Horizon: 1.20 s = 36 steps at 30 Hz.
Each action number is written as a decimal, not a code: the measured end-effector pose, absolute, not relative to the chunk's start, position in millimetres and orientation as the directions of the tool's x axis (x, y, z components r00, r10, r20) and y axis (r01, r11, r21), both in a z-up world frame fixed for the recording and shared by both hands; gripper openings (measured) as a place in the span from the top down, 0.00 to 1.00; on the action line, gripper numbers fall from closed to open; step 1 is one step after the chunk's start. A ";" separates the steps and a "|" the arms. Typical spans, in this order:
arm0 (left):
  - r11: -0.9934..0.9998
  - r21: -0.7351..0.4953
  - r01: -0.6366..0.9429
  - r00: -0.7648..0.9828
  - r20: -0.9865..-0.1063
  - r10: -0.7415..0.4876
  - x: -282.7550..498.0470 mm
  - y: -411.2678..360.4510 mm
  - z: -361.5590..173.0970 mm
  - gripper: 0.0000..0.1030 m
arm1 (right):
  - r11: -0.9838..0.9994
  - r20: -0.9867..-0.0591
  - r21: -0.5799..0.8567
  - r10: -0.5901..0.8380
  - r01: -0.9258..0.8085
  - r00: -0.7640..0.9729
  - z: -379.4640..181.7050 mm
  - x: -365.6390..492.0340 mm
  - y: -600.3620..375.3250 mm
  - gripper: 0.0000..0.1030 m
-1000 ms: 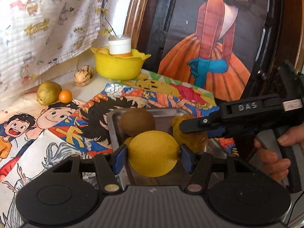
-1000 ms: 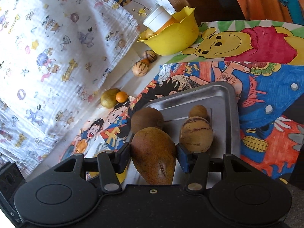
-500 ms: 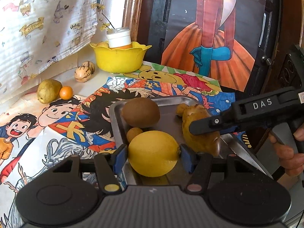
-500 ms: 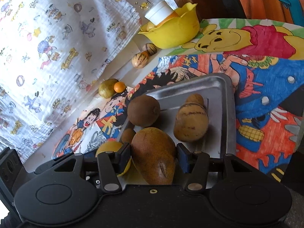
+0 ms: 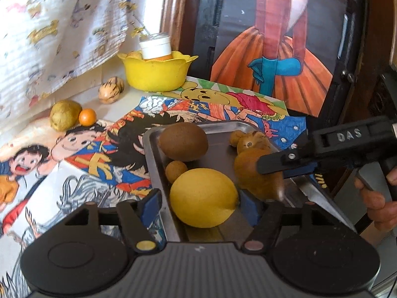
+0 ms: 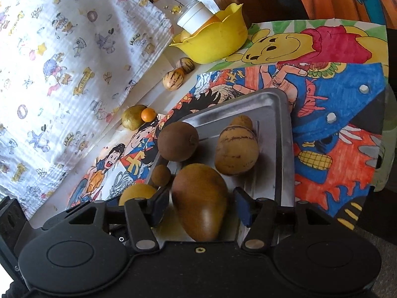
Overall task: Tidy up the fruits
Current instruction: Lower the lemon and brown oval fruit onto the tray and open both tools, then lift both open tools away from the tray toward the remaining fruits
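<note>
Lemon (image 5: 203, 197) and mango (image 6: 199, 202) lie loose on the near tray (image 6: 289, 154) between your just-opened left hand-held gripper (image 5: 201, 202) and right hand-held gripper (image 6: 201, 207), so draw both straight back.

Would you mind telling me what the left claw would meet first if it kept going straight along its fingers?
Most likely the yellow lemon, which lies on the metal tray between the left claw fingers, whose jaws have just been opening. Beyond it sits a small brown fruit.
</note>
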<state>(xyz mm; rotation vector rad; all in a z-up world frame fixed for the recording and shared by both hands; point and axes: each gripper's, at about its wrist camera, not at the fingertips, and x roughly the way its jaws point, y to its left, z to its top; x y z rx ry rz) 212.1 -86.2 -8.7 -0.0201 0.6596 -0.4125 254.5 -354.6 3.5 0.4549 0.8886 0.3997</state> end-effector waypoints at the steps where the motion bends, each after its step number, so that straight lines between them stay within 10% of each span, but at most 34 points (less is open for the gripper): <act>1: 0.921 -0.166 0.353 0.712 -0.591 -0.380 210.7 -83.1 -7.8 0.26 | 0.837 -0.642 0.529 0.504 -0.142 0.578 5.7 250.9 -355.5 0.38; 13: 0.953 -0.213 0.214 0.810 -0.507 -0.295 147.3 -46.2 21.6 0.00 | 0.877 -0.591 0.440 0.446 -0.195 0.672 39.0 184.4 -355.2 0.16; 21: 0.975 -0.135 0.178 0.835 -0.503 -0.222 100.8 -44.2 27.2 0.00 | 0.941 -0.581 0.235 0.337 -0.244 0.741 58.0 119.6 -318.3 0.01; 36: 0.995 -0.038 0.091 0.824 -0.559 -0.097 53.8 -14.9 8.5 0.00 | 0.970 -0.699 0.079 0.219 -0.231 0.681 36.0 61.2 -253.2 0.01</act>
